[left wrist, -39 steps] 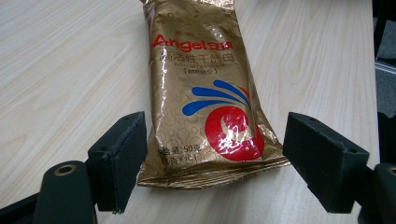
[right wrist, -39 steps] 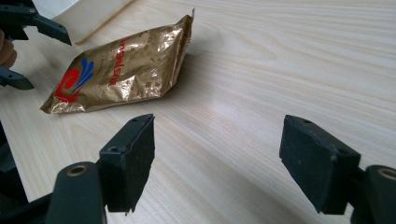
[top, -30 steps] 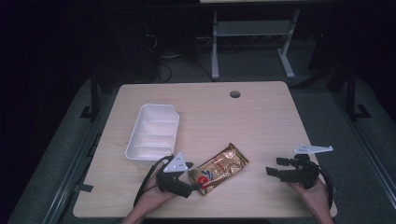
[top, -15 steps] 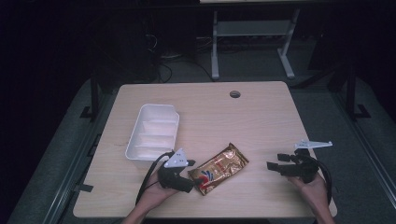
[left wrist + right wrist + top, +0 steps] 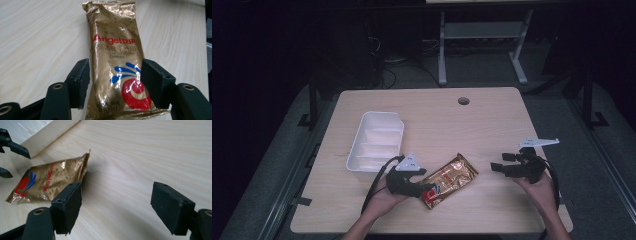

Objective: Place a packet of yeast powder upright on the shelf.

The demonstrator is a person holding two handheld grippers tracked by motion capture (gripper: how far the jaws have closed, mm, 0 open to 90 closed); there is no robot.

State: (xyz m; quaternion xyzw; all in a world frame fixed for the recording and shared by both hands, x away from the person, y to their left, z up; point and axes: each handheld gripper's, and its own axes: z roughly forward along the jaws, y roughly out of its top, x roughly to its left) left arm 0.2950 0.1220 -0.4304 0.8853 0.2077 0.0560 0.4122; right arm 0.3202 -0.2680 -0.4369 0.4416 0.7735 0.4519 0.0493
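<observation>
Gold packet (image 5: 451,178) lies flat on the bench (image 5: 437,120), same spot as a second ago, lengthwise between the left gripper's (image 5: 428,188) jaws. Those jaws have just been closing; both pads now sit against the packet's sides at its red-logo end. White tray (image 5: 376,141) just beyond. Right gripper (image 5: 495,167) has drifted left, well apart from the packet, jaws spread wide over bare wood.
</observation>
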